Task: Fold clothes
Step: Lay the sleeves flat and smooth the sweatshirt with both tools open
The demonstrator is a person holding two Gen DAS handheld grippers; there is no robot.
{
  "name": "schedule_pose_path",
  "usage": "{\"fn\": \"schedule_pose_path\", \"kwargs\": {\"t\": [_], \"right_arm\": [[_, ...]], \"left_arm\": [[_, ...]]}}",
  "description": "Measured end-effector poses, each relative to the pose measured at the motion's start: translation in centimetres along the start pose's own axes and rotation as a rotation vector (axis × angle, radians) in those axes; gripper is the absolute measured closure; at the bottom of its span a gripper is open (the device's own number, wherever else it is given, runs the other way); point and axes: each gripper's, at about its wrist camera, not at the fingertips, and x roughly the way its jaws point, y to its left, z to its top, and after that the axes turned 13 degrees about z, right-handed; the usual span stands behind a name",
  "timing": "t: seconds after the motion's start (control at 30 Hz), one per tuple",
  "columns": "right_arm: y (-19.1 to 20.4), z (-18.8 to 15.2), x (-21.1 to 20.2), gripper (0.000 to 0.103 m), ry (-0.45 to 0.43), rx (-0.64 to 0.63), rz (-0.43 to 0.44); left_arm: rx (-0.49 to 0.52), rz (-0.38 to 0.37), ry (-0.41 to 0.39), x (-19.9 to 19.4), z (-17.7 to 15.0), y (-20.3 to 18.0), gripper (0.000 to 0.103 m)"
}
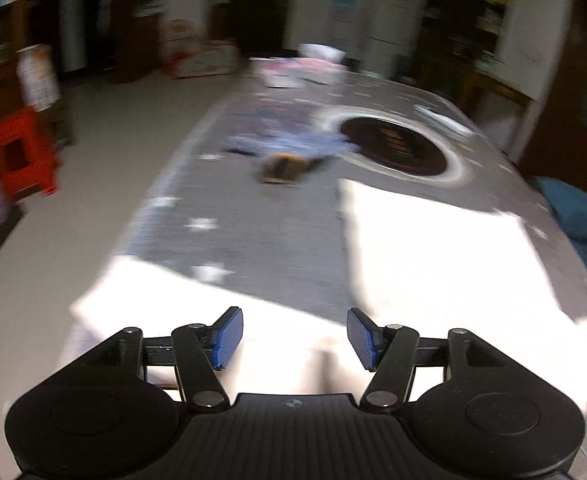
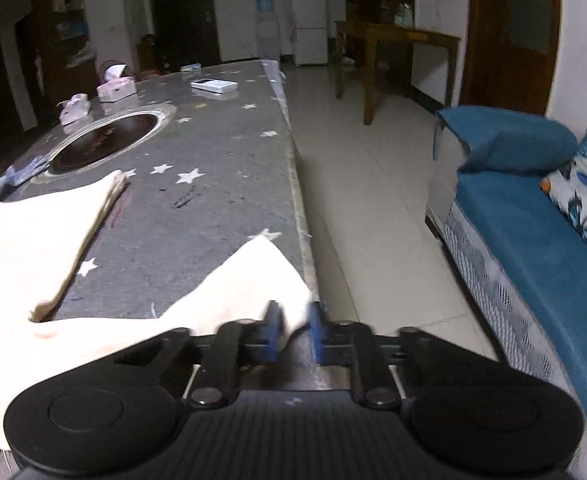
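Note:
A cream-white garment (image 2: pixel 237 292) lies on the grey star-patterned table (image 2: pixel 221 184), with one part spread flat at the left (image 2: pixel 33 232). Its near corner runs to the table's right edge, where my right gripper (image 2: pixel 295 330) is shut on it, the cloth pinched between the blue pads. In the blurred left wrist view the same garment (image 1: pixel 433 256) looks bright white. My left gripper (image 1: pixel 293 338) hovers over its near edge, open, with nothing between its fingers.
A round dark burner (image 2: pixel 105 142) is set into the table. A crumpled blue cloth (image 1: pixel 289 144) lies beside it. Pink boxes (image 2: pixel 115 88) and a white box (image 2: pixel 213 86) sit at the far end. A blue sofa (image 2: pixel 533 248) stands right; a red stool (image 1: pixel 23 156) stands left.

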Motion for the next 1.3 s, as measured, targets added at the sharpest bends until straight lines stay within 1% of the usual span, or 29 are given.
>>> {"fn": "schedule_pose_path", "kwargs": {"t": [0.07, 0.17, 0.23, 0.27, 0.33, 0.37, 0.4, 0.43, 0.47, 0.5, 0.57, 0.7, 0.77, 0.83, 0.9, 1.03, 1.1, 1.17, 1.3], "right_arm": [[0.5, 0.1, -1.2, 0.097, -0.027, -0.024, -0.02], [0.9, -0.2, -3.9, 0.097, -0.056, -0.056, -0.081], [0.8, -0.8, -5.6, 0.096, -0.052, -0.059, -0.112], [0.7, -1.0, -5.9, 0.094, -0.024, -0.059, -0.125], [0.3, -1.7, -5.9, 0.091, 0.017, -0.061, -0.159], [0.1, -1.9, -5.9, 0.091, 0.024, -0.064, -0.178], [0.2, -1.9, -5.9, 0.091, 0.018, -0.063, -0.17], [0.4, -1.7, -5.9, 0.088, 0.007, -0.06, -0.153], [0.7, -1.5, -5.9, 0.087, -0.003, -0.058, -0.136], [1.0, -1.4, -5.9, 0.087, -0.007, -0.054, -0.096], [2.2, -1.0, -5.1, 0.081, 0.005, -0.063, 0.002], [5.5, 0.1, -2.9, 0.079, 0.044, -0.121, 0.164], [7.4, 0.9, -1.9, 0.073, 0.052, -0.159, 0.232], [9.2, 1.9, -0.8, 0.07, 0.061, -0.202, 0.289], [11.1, 2.6, 0.3, 0.07, 0.072, -0.244, 0.334], [14.1, 4.0, 3.1, 0.07, 0.101, -0.302, 0.389], [15.1, 4.6, 4.5, 0.07, 0.112, -0.319, 0.401], [15.5, 5.0, 5.9, 0.07, 0.122, -0.323, 0.406], [15.8, 5.8, 8.7, 0.07, 0.147, -0.319, 0.39]], "left_arm": [[0.045, -0.063, 0.015, 0.2, -0.5, -2.2, 0.039], [0.104, -0.132, 0.036, 0.5, -1.3, -5.1, 0.038], [0.134, -0.174, 0.048, 0.9, -1.8, -6.7, 0.036], [0.152, -0.191, 0.056, 1.0, -2.0, -7.4, 0.036], [0.194, -0.209, 0.074, 1.4, -2.5, -8.7, 0.036], [0.21, -0.214, 0.079, 1.5, -2.8, -9.2, 0.036], [0.22, -0.22, 0.084, 1.6, -2.9, -9.5, 0.036], [0.228, -0.225, 0.088, 1.6, -3.0, -9.7, 0.036], [0.231, -0.229, 0.091, 1.7, -3.1, -9.8, 0.036], [0.227, -0.232, 0.093, 1.9, -3.1, -9.7, 0.036], [0.21, -0.229, 0.099, 2.2, -2.8, -9.4, 0.036], [0.157, -0.225, 0.111, 3.2, -1.8, -8.2, 0.036], [0.124, -0.227, 0.11, 3.7, -1.4, -7.3, 0.037], [0.079, -0.237, 0.118, 4.3, -1.0, -6.2, 0.037], [0.034, -0.26, 0.13, 4.7, -0.7, -5.1, 0.037], [-0.033, -0.304, 0.157, 5.0, -0.1, -3.6, 0.037], [-0.065, -0.323, 0.146, 5.0, 0.8, -3.2, 0.037], [-0.075, -0.311, 0.135, 5.7, 1.8, -3.3, 0.037], [-0.097, -0.302, 0.149, 8.2, 3.5, -3.6, 0.038]]}}
